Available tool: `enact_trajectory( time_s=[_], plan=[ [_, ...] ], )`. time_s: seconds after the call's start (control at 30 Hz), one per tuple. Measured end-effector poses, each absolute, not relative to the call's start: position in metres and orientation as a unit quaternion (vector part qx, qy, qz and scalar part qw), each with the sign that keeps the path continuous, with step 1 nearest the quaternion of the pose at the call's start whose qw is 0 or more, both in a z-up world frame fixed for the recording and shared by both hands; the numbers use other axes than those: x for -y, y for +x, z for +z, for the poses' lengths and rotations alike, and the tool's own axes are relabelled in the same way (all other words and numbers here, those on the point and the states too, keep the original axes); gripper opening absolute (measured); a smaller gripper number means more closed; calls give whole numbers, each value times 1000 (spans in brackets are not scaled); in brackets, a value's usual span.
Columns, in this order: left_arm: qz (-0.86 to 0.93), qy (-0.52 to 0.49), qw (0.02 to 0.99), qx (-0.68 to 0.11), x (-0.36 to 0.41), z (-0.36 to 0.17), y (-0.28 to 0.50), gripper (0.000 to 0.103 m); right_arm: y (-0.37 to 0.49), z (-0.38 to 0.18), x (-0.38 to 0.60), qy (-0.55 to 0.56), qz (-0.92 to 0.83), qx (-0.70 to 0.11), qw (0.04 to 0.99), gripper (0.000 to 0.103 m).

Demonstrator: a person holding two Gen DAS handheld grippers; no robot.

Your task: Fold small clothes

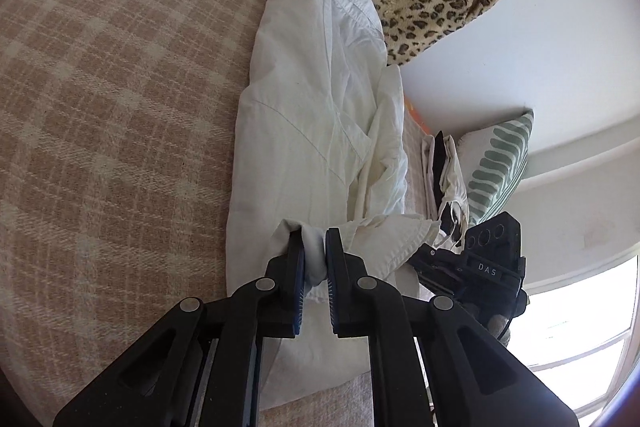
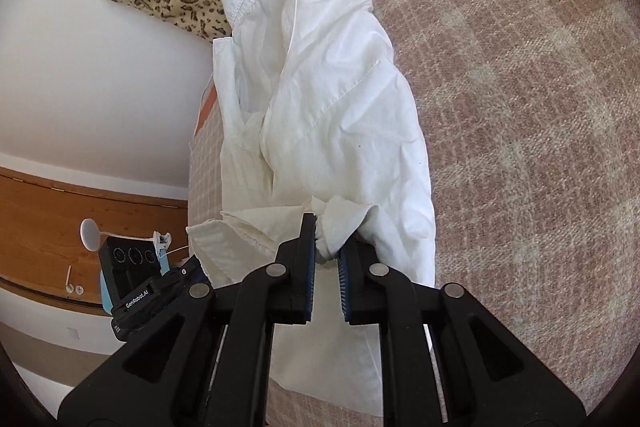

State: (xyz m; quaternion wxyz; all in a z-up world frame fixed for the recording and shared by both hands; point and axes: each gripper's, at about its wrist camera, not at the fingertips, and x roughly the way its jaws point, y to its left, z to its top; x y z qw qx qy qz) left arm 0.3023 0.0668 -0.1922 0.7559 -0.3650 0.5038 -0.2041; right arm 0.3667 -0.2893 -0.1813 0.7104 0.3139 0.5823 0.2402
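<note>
L gripper (image 1: 314, 251) view only: fern pillow (image 1: 500, 167).

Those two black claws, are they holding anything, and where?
Yes. The left gripper and right gripper each pinch a bunched bit of the white garment at its near edge, side by side.

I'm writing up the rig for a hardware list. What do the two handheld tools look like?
Both are matte black. The left tool and right tool have angular linkage arms with round silver pivot pins and blue ribbed pads. One body reads "DAS", the other "GenRobot.AI".
</note>
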Motion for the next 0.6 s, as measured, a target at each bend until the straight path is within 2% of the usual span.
enact_trajectory(
  time_s=[0.13, 0.23, 0.3, 0.37, 0.5, 0.6],
  plan=[
    [-204, -369, 746, -515, -68, -189, 308, 13, 370, -180, 298, 335, 242, -585, 697, 12],
    [-215, -365, 754, -502, -68, -178, 309, 19, 369, -174, 302, 339, 252, -578, 698, 20],
    [-210, -359, 761, -498, -70, -173, 308, 29, 368, -168, 306, 350, 258, -568, 699, 42],
    [-206, -352, 771, -489, -74, -166, 309, 30, 368, -160, 311, 363, 267, -556, 699, 52],
    [-203, -328, 793, -471, -79, -151, 304, 30, 362, -131, 316, 342, 282, -523, 728, 53],
    [-240, -273, 809, -462, -67, -140, 289, 30, 345, -108, 301, 259, 309, -508, 761, 50]
  ],
)
